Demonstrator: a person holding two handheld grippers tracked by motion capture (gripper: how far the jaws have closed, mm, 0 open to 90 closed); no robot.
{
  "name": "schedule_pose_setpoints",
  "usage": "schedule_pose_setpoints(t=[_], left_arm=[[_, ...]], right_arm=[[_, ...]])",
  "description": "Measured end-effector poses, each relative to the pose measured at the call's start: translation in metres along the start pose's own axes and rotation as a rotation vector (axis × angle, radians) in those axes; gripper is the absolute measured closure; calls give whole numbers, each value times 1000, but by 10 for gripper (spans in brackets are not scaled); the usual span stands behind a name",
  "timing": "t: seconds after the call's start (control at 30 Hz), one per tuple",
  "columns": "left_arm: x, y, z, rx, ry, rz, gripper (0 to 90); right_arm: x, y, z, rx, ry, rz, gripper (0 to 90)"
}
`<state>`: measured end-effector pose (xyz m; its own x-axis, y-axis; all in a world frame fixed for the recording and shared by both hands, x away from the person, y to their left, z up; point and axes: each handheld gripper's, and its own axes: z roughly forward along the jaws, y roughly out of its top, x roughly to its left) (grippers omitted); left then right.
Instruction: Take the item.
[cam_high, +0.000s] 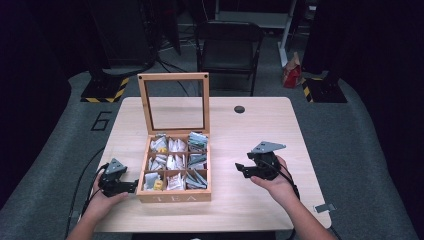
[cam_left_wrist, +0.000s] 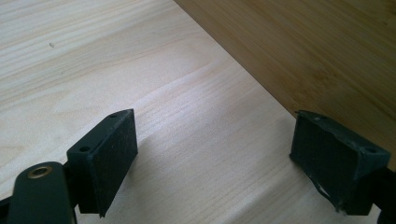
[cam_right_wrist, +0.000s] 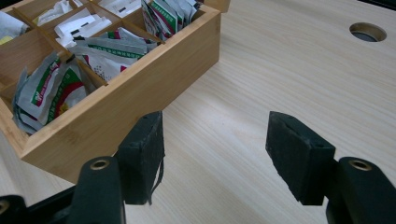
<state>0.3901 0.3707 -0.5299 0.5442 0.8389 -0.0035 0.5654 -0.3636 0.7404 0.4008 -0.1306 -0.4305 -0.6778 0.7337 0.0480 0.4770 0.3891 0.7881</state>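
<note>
Jaws of both grippers released and empty, left gripper (cam_high: 131, 187) and right gripper (cam_high: 241, 169) flanking the open tea box (cam_high: 173, 197).

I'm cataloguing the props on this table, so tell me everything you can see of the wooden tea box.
The tea box is light bamboo-like wood, square, with TEA lettered on its front wall. Its lid, a wooden frame around a clear pane, stands open and upright at the back. Inside, thin wooden dividers form nine compartments in three rows, each holding paper tea sachets, mostly white and grey with green and red print. It sits flat on the pale wooden table, left of centre. The left gripper lies close beside its left front corner; whether they touch is unclear.
</note>
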Motion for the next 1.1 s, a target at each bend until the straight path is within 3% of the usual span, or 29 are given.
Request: schedule_pose_setpoints(t=[1.1], left_arm=[[0,0,0,0,2,3,142]], right_arm=[[36,28,12,-35,92,-49,402]])
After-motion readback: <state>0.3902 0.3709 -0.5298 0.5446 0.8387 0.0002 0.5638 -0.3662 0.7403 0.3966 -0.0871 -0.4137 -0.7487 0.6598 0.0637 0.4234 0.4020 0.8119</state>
